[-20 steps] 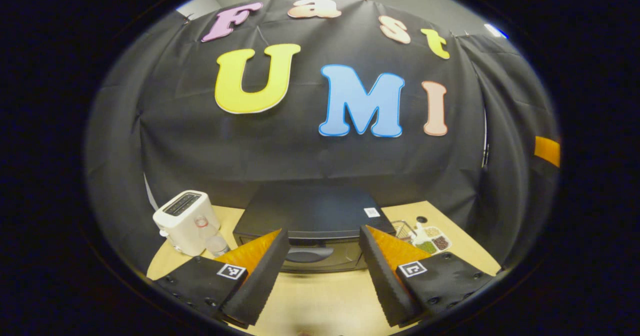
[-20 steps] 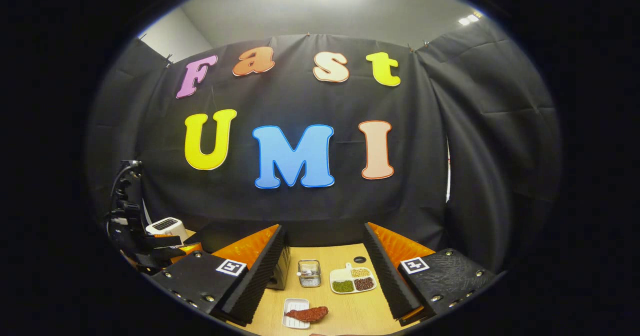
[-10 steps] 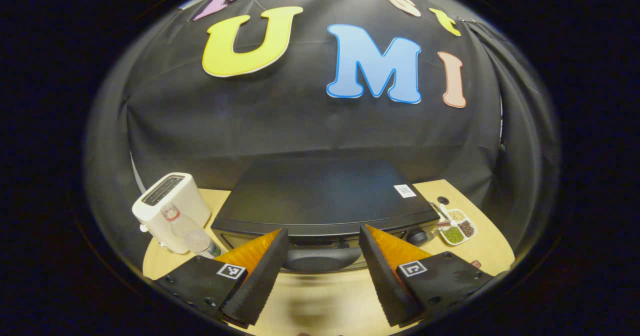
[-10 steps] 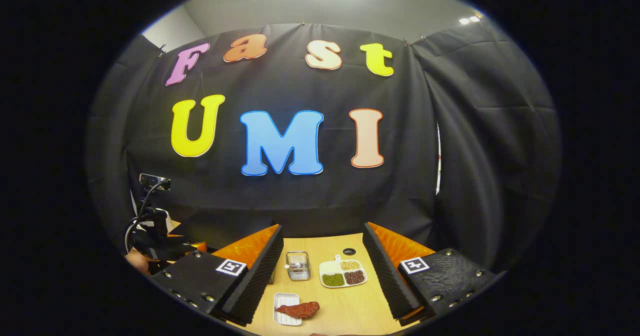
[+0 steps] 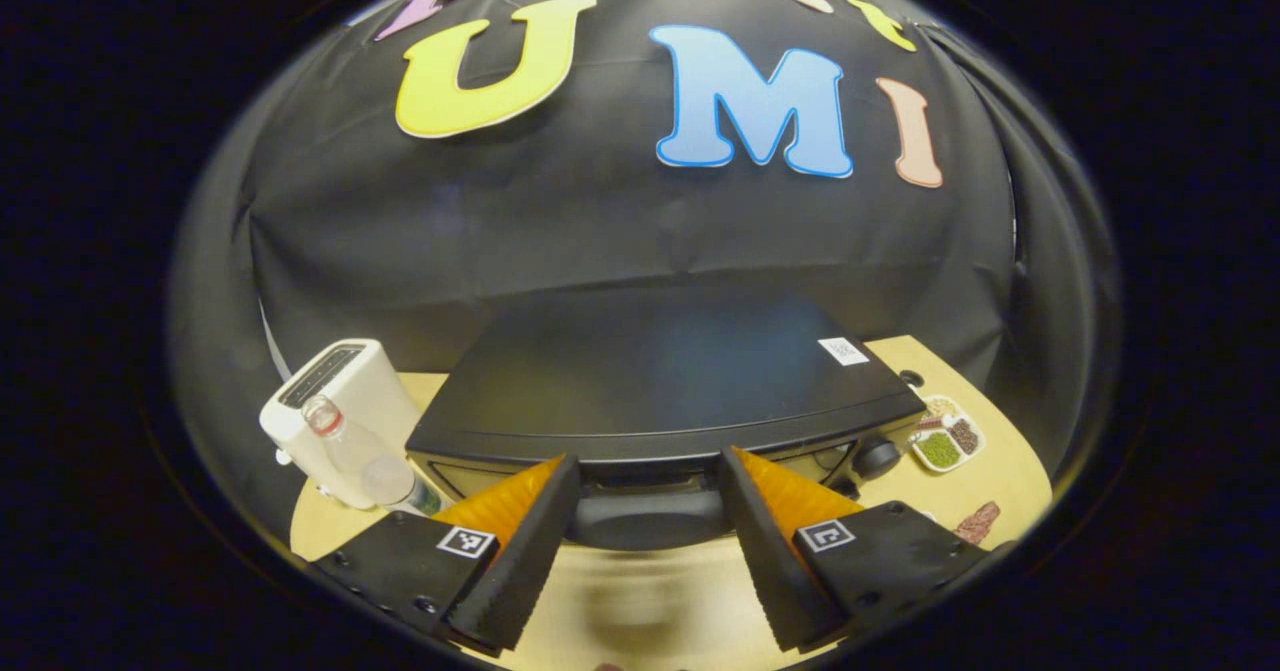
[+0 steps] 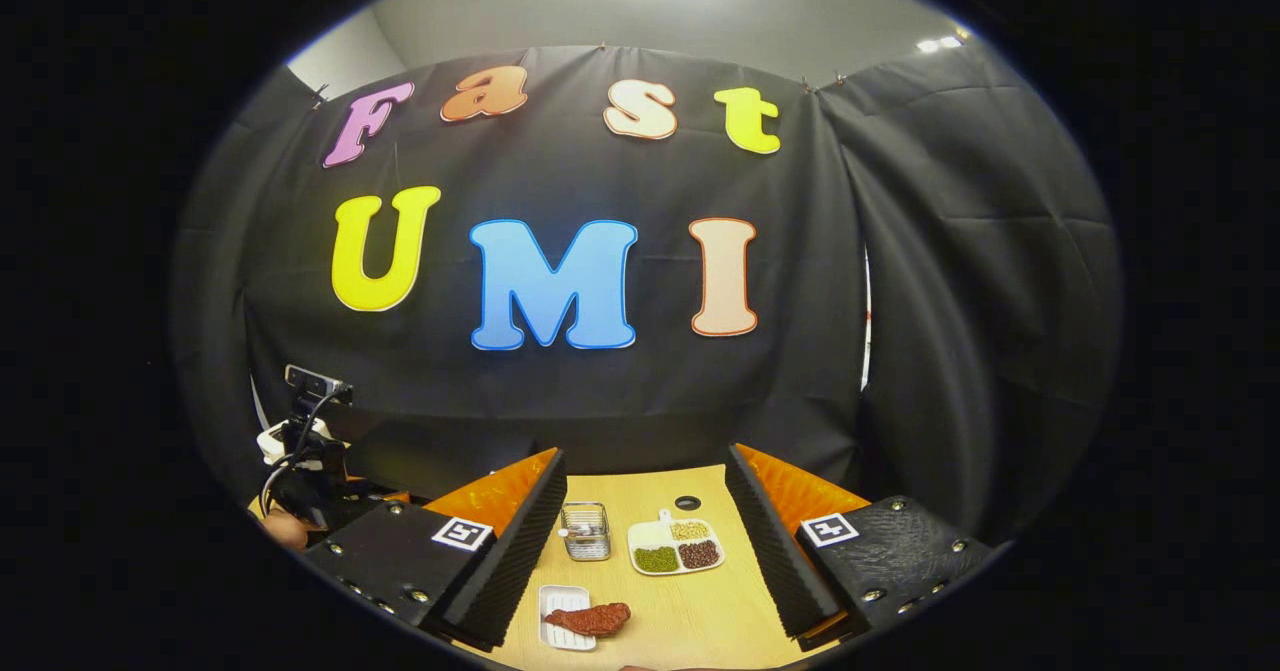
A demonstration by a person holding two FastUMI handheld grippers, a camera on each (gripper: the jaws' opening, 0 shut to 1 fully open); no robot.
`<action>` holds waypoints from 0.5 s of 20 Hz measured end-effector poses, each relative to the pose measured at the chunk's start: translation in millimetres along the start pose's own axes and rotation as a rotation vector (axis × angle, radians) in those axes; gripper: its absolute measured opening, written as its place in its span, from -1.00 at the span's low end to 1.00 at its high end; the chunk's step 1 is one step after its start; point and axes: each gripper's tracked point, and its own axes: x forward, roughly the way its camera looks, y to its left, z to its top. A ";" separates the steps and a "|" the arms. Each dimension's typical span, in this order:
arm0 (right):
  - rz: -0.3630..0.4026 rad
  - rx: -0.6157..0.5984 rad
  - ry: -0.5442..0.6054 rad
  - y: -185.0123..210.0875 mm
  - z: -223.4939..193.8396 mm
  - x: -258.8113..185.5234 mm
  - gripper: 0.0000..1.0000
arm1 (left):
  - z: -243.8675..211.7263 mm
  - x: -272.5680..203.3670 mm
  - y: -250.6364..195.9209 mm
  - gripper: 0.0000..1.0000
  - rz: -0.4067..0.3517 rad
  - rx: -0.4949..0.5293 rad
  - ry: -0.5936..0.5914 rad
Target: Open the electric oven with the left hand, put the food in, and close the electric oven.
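**Q:** Oven handle — where does it lie from the left tool?

**A:** Straight ahead and very close. In the left gripper view the two fingers stand wide apart with nothing between them, one to each side of the handle's middle. The handle is a dark bar running left to right across the top of the closed oven door, so its long axis crosses the gap between the fingers. I cannot tell whether the fingertips have reached it.

**Q:** What surrounds it, going outward?

**A:** Bare wooden desk lies below the fingers. Behind the handle sits the black electric oven, wide and flat-topped, with a round knob at the front right. Left of the oven stand a clear bottle and a white toaster. Far right lie a divided dish of beans and, nearer the desk edge, a reddish piece of food.

**Q:** And the right tool?

**A:** Also spread open and empty, held above the desk well right of the oven. In the right gripper view the food lies on a small white tray just ahead of its fingers; beyond are a small wire basket and the bean dish.

**Q:** Which hand is placed for the next move?

**A:** The left, in my judgement: it is at the handle, as the task requires. The door is not yet open, so the task has barely begun. The right tool is nearer the food.
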 end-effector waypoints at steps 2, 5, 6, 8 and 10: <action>0.010 -0.001 -0.009 3.4 2.7 -1.6 0.92 | -2.3 -5.3 -0.7 0.96 -0.002 0.004 0.006; 0.026 0.001 -0.022 7.9 6.2 -5.2 0.92 | -16.4 -19.4 -2.2 0.82 -0.002 0.002 0.013; 0.030 0.003 -0.024 8.8 6.7 -6.2 0.92 | -22.4 -25.1 -2.8 0.89 -0.002 0.006 0.014; 0.039 0.006 -0.027 10.2 7.4 -8.8 0.92 | -37.6 -37.5 -4.9 0.88 -0.005 0.013 0.026; 0.047 0.008 -0.031 12.0 9.2 -12.1 0.92 | -55.3 -49.8 -5.8 0.88 -0.008 0.004 0.045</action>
